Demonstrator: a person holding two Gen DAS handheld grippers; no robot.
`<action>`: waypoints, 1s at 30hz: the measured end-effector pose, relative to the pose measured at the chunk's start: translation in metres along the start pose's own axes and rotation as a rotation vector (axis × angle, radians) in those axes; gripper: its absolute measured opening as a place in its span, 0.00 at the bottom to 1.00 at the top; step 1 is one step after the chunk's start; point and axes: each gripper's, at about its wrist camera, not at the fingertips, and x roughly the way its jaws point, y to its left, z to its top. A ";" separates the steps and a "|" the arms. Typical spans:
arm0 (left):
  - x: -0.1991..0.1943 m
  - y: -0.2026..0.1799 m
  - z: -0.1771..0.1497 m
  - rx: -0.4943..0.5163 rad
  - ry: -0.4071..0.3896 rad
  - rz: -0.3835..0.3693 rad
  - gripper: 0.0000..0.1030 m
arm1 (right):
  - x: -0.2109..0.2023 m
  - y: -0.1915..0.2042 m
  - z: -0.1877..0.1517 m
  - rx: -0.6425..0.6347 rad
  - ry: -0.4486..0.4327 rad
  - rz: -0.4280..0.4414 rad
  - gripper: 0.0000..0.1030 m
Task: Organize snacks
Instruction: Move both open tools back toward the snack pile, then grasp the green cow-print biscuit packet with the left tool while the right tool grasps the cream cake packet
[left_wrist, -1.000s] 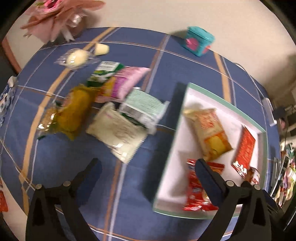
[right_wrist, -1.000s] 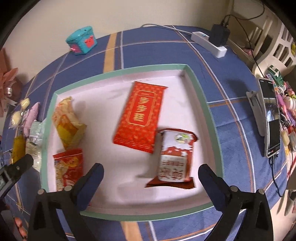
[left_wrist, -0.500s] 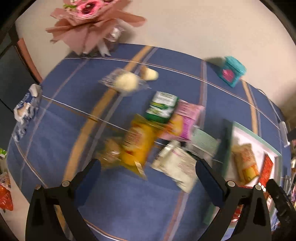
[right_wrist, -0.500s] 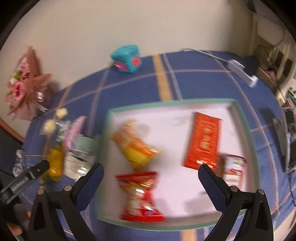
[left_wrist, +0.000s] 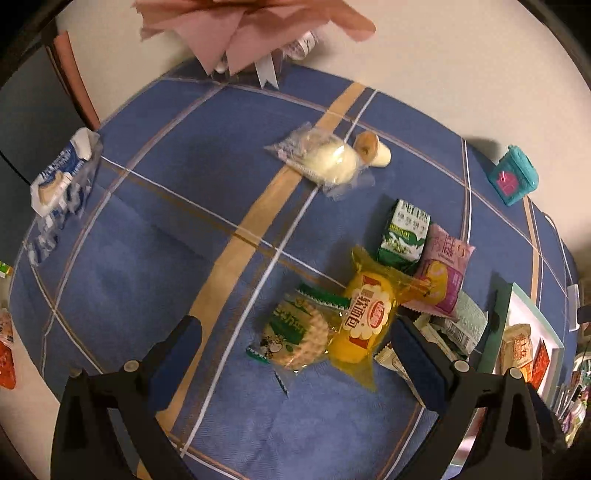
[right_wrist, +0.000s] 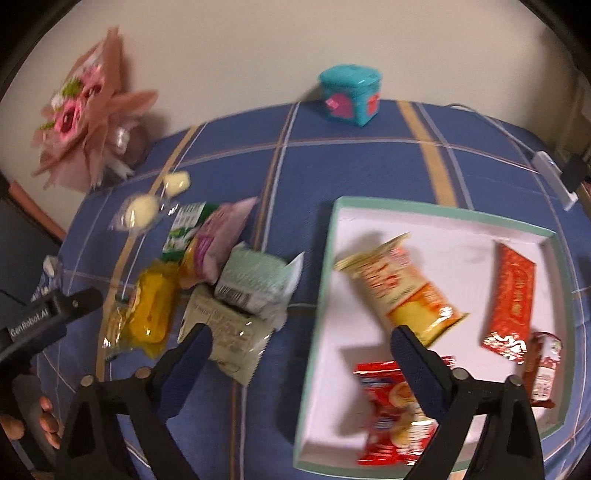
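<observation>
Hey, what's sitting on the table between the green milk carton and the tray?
In the right wrist view, a pink snack packet and a pale green packet lie between the green milk carton and the tray.

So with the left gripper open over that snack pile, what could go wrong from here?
1. The yellow clear-wrapped bread packet overlaps the round wafer packet with green print, so the open left gripper may pinch both.
2. The glossy wrappers look slippery, so a corner grip could slide out.
3. The green-rimmed white tray has raised walls, so a low carry might catch the rim. The open right gripper hovers near that edge and could collide.
</observation>
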 end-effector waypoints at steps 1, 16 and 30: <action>0.003 -0.001 0.000 0.001 0.009 -0.008 0.99 | 0.003 0.004 -0.001 -0.004 0.011 0.003 0.91; 0.031 0.028 0.017 -0.056 0.058 -0.038 0.99 | 0.048 0.058 -0.010 -0.063 0.111 0.022 0.84; 0.071 0.033 0.017 -0.092 0.168 -0.105 0.99 | 0.080 0.068 -0.001 -0.043 0.141 -0.005 0.82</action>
